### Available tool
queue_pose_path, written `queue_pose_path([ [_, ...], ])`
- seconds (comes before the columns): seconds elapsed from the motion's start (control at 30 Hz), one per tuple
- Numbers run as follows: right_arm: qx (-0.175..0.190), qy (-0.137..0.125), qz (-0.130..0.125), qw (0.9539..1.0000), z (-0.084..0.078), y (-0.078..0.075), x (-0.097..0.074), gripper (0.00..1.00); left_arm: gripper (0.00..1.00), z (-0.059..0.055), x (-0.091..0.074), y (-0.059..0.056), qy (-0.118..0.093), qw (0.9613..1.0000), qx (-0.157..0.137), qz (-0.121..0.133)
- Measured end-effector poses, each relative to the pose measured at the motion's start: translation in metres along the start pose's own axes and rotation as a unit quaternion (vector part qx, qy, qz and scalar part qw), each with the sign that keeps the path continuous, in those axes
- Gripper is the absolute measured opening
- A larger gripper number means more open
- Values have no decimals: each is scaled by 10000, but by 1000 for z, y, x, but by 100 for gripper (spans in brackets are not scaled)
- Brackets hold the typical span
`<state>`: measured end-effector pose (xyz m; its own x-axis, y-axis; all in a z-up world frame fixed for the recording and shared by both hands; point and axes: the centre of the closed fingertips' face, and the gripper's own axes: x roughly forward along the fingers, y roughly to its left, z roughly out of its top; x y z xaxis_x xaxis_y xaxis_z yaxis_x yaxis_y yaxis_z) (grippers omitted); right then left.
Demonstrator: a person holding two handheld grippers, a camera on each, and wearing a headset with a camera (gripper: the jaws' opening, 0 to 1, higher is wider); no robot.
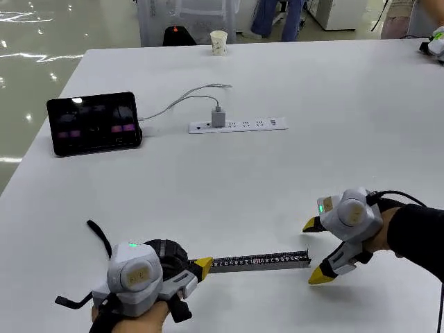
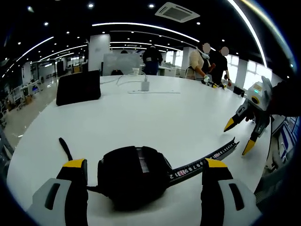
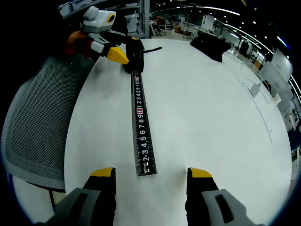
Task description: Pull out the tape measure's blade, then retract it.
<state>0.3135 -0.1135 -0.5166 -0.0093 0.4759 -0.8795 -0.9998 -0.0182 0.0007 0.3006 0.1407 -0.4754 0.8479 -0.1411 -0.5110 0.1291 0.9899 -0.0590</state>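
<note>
On a white desk (image 1: 277,180), the left gripper (image 2: 145,163) is sitting at the near left with its fingers (image 2: 74,181) spread wide on either side of the black tape measure case (image 1: 168,251), visibly clamping nothing, while the blade (image 1: 257,261) is lying flat, drawn out toward the right. The right gripper (image 1: 316,250) is facing the blade's tip, its fingers (image 3: 200,175) standing open and clear of it. A tablet (image 1: 94,123), a power strip (image 1: 239,125) and a paper cup (image 1: 218,42) are sitting farther back.
</note>
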Motion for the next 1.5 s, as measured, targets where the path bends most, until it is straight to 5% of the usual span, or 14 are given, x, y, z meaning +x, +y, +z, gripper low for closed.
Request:
queue_pose_path([
  [0.37, -320, 78, 63, 9994, -1, 2, 2, 22, 99, -4, 1, 3, 17, 10000, 7, 64],
  [0.6, -439, 125, 175, 9988, 1, 3, 5, 15, 99, -3, 2, 6, 14, 9999, -106, 125],
  [1.0, -711, 390, 269, 9963, 2, 3, 6, 12, 87, -5, 5, 14, 53, 9989, -371, 295],
  [1.27, -490, 536, 218, 9971, 0, 3, 6, 12, 72, -6, 10, 13, 101, 9976, -639, 240],
  [1.4, -378, 578, 186, 9974, 0, 2, 7, 12, 66, -9, 10, 20, 207, 9983, -319, 440],
  [1.5, -362, 587, 187, 9974, 0, 2, 7, 12, 65, -8, 11, 18, 183, 9989, -228, 365],
])
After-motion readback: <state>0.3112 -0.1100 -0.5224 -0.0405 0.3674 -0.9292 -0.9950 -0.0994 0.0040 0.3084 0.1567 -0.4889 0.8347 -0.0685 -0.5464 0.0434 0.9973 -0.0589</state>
